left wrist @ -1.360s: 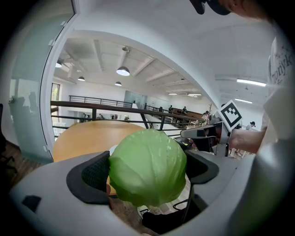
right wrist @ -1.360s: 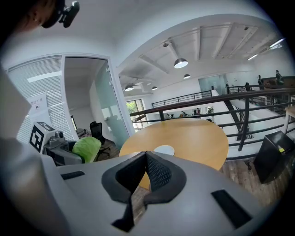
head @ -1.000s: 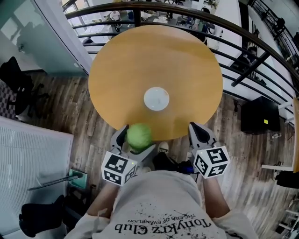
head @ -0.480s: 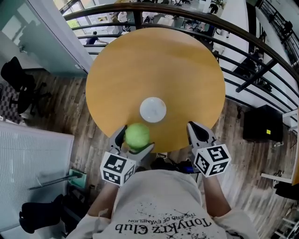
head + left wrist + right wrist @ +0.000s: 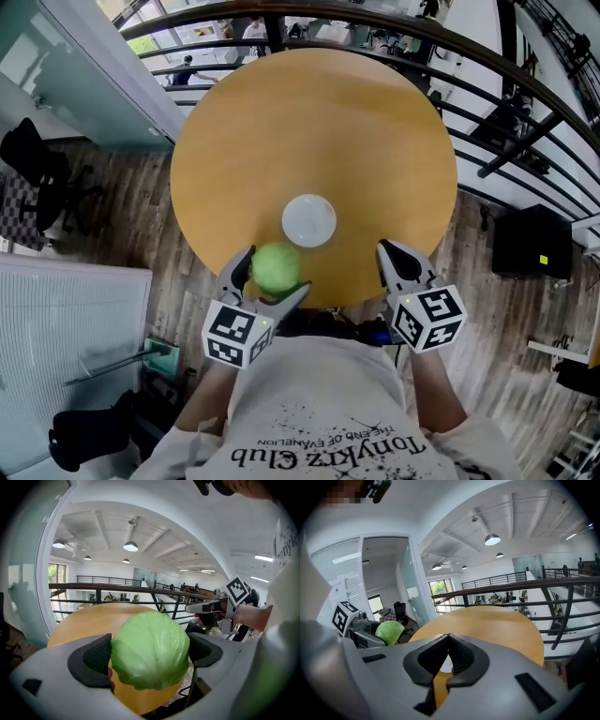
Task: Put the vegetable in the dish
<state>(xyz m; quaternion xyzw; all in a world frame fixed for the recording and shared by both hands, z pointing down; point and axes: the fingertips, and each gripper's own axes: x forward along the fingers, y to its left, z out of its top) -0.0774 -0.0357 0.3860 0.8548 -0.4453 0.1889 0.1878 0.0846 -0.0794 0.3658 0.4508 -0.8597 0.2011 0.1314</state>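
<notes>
**Cabbage clamped in my left gripper, dish just ahead of it**

The green cabbage (image 5: 150, 649) sits between the two fingers of my left gripper (image 5: 272, 274). The fingers are clenched on it from both sides, and the dark pads (image 5: 96, 660) press against its leaves. The cabbage is held in the air, over the near edge of the round wooden table (image 5: 309, 122).

Just ahead of the left fingertips, and a little to their right, the white dish (image 5: 309, 220) lies flat on the table. It is near the cabbage but does not touch it.

My right gripper (image 5: 386, 251) is well to the right of the left fingers, also at the near edge of the table. Its fingers are pressed together, the tips meet, and they grasp nothing. From these fingers the dish is ahead and to the left. In the right gripper view a small white piece of the dish shows through the gap below the closed tips, and the cabbage appears far to the left.

Behind each pair of fingers, toward me, sits the marker cube (image 5: 237, 335) of that gripper. Beyond the table, far ahead of all the fingers, runs a dark railing (image 5: 450, 56).
</notes>
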